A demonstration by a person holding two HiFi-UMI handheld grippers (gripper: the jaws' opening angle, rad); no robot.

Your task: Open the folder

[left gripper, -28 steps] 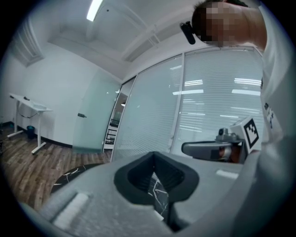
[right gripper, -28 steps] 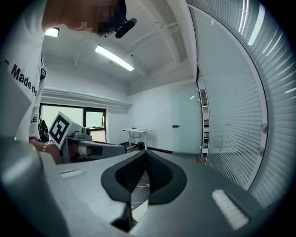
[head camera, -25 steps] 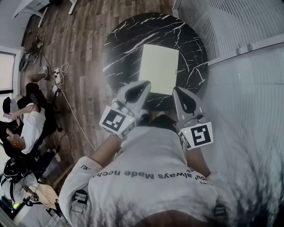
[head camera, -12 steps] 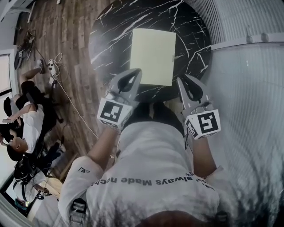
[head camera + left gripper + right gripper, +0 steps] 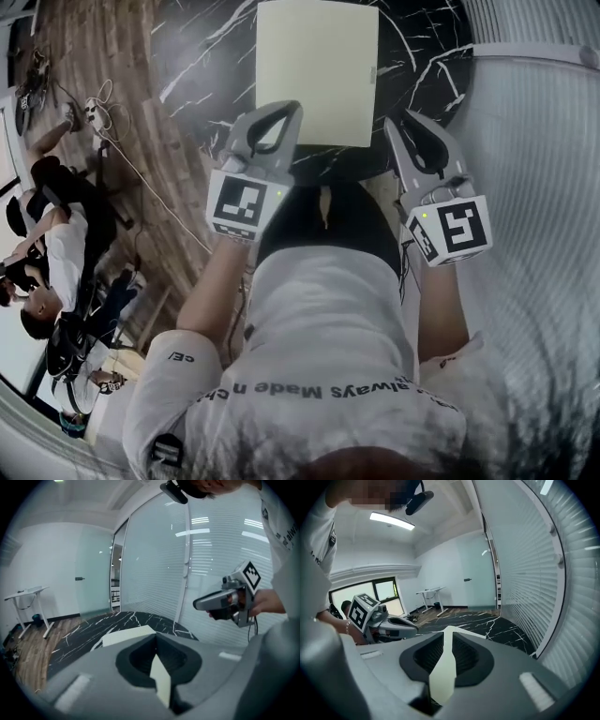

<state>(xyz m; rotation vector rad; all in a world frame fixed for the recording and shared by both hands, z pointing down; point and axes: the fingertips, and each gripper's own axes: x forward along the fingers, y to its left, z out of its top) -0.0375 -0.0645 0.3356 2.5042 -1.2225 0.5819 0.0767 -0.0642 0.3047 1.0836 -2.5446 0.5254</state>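
One folder (image 5: pixel 319 70), cover not yet lifted. Entries run left to right.

Far left: plank floor (image 5: pixel 94 56) with a loose cable (image 5: pixel 141 178) and seated people (image 5: pixel 56 253) (bystanders, no part in the task).

Your left hand-held gripper (image 5: pixel 284 109) has its jaws pressed together at the tips, with nothing pinched. Its own view shows only a pale sliver of the folder through the slot behind the tips. In the head view it hangs over the folder's near left corner. I judge it is placed there to pin that corner while the other side lifts. Contact cannot be confirmed.

The folder lies flat and closed on the round surface (image 5: pixel 202 56), long edges running away from you, near edge towards your body. It is pale yellow-green and matte, thin card or plastic, with square corners and a small tab or clasp on its right edge. The surface is black with white veining and has a glossy stone look. A thin cover lying on it will probably be hard to get under, hence the approach from the edge.

Your right hand-held gripper (image 5: pixel 412 120) is just beside the near right corner, apart from it. Its jaws have just been opening and stand slightly spread and empty, a narrow gap suited to a thin cover.

Far right: a ribbed pale wall (image 5: pixel 534 187).
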